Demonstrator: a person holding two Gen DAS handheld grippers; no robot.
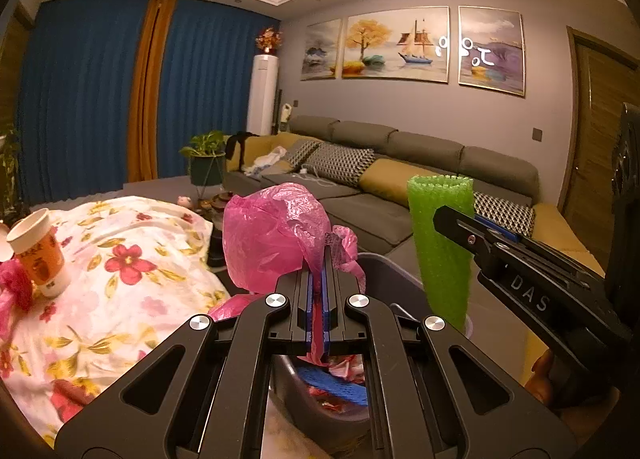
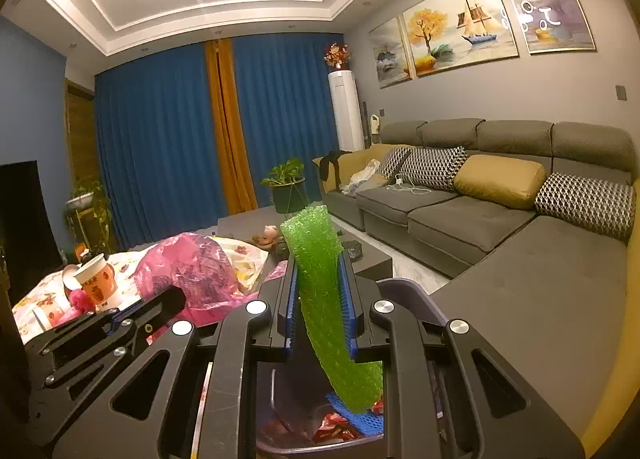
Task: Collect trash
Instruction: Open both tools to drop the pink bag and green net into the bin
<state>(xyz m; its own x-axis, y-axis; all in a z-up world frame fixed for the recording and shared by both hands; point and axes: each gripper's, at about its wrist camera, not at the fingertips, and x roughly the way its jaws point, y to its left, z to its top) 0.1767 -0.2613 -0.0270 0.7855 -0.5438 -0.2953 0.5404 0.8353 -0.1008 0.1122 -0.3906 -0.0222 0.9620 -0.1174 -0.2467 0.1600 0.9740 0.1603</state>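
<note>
The left gripper [image 1: 319,259] is made of black bars with long holes cut in them. Four round silver screws sit on top. Its two fingers have blue strips on the inside. The right gripper [image 2: 320,291] looks just the same, black with blue strips and shiny round screws. From the left camera, white letters "DAS" show on its side, with one small red dot. A bit of a hand [image 1: 540,379] may show under it, but it is dark there.
</note>
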